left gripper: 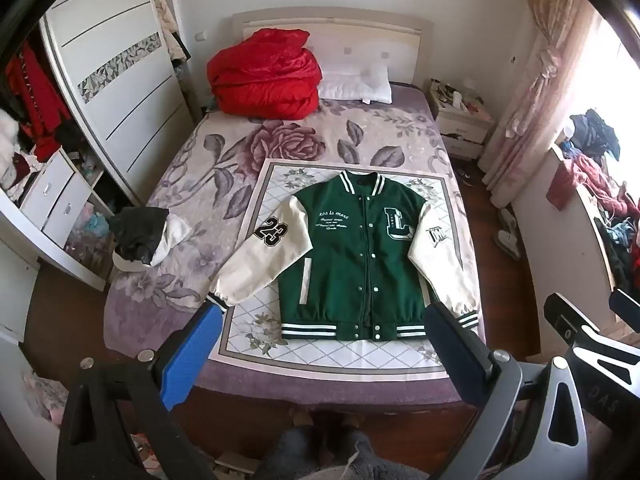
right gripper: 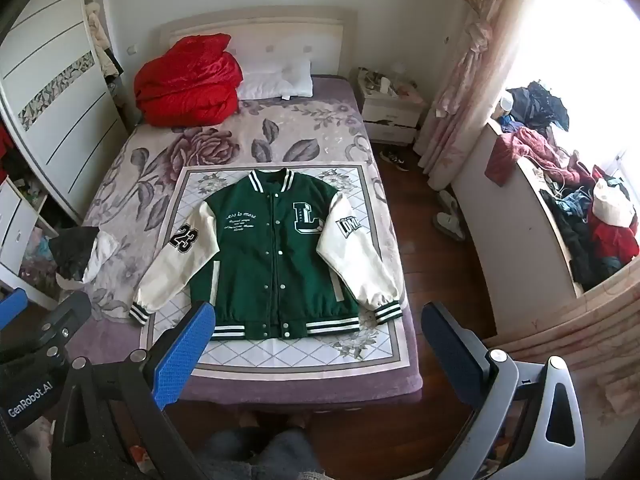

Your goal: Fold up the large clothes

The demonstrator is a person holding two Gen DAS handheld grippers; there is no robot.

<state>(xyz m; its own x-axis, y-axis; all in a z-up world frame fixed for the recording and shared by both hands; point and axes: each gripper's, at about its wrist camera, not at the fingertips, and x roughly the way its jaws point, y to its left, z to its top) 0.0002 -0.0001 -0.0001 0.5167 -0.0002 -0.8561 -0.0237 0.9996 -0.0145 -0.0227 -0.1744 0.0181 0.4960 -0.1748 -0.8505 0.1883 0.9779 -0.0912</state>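
Note:
A green varsity jacket (left gripper: 356, 256) (right gripper: 276, 256) with cream sleeves lies flat and face up on a quilted mat on the bed, buttoned, collar toward the headboard. Its sleeves angle outward and down; one bears a "23" patch (left gripper: 272, 232). My left gripper (left gripper: 324, 320) hovers above the foot of the bed, open wide with nothing between its blue pads. My right gripper (right gripper: 316, 320) is also open wide and empty, high above the jacket's hem. In the left wrist view the right gripper shows at the right edge (left gripper: 592, 320). Neither touches the jacket.
A red quilt (left gripper: 264, 76) and a white pillow (left gripper: 356, 84) sit at the head of the bed (left gripper: 208, 184). A dark and white bundle of clothing (left gripper: 144, 240) lies at the bed's left edge. A wardrobe stands left, a nightstand (left gripper: 460, 120) and cluttered counter right. The person's legs (right gripper: 260, 456) show below.

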